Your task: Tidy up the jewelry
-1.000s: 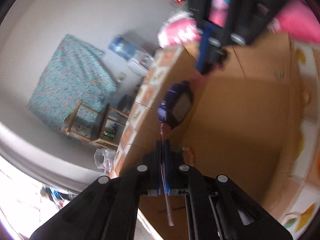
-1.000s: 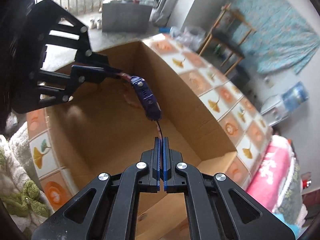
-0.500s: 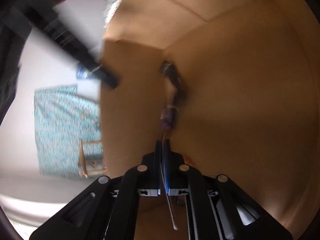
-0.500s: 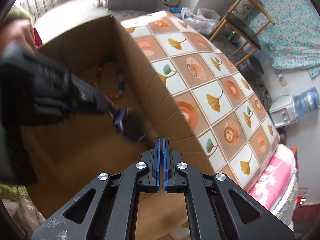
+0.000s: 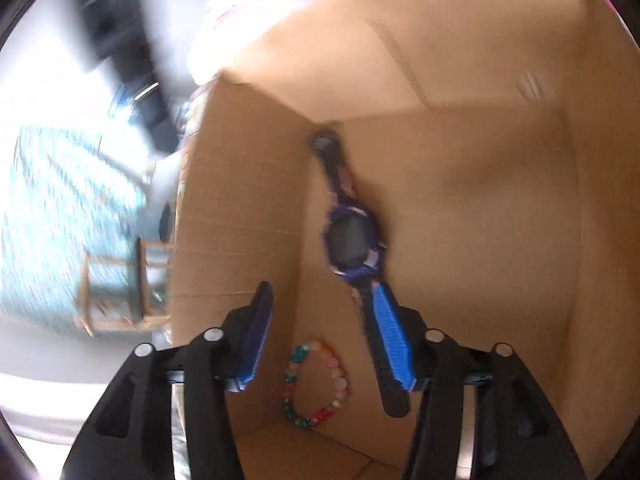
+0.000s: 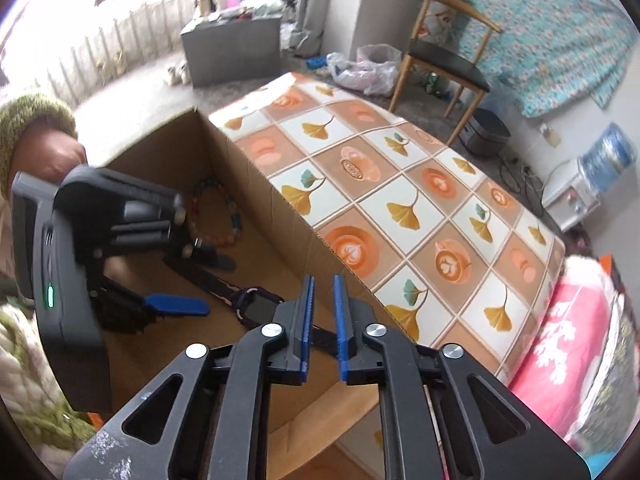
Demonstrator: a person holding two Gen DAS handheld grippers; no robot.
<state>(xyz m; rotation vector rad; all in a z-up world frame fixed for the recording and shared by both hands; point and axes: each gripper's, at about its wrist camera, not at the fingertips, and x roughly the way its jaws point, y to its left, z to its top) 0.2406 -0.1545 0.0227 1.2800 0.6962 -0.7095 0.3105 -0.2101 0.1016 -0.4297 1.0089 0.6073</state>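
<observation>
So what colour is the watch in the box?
Purple case, dark strap: the watch shows best in the left wrist view.

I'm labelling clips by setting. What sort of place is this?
Probably a lived-in bedroom at home: a bed under a teal floral cover, a wooden chair with a black seat, and a white water dispenser by the wall.

My purple watch (image 5: 354, 240) lies face up on the floor of the box (image 5: 460, 184), straps stretched out straight along a side wall (one tip near the corner). My bead bracelet (image 5: 316, 384), pink, red and teal, lies flat in a loop just beside it.
</observation>
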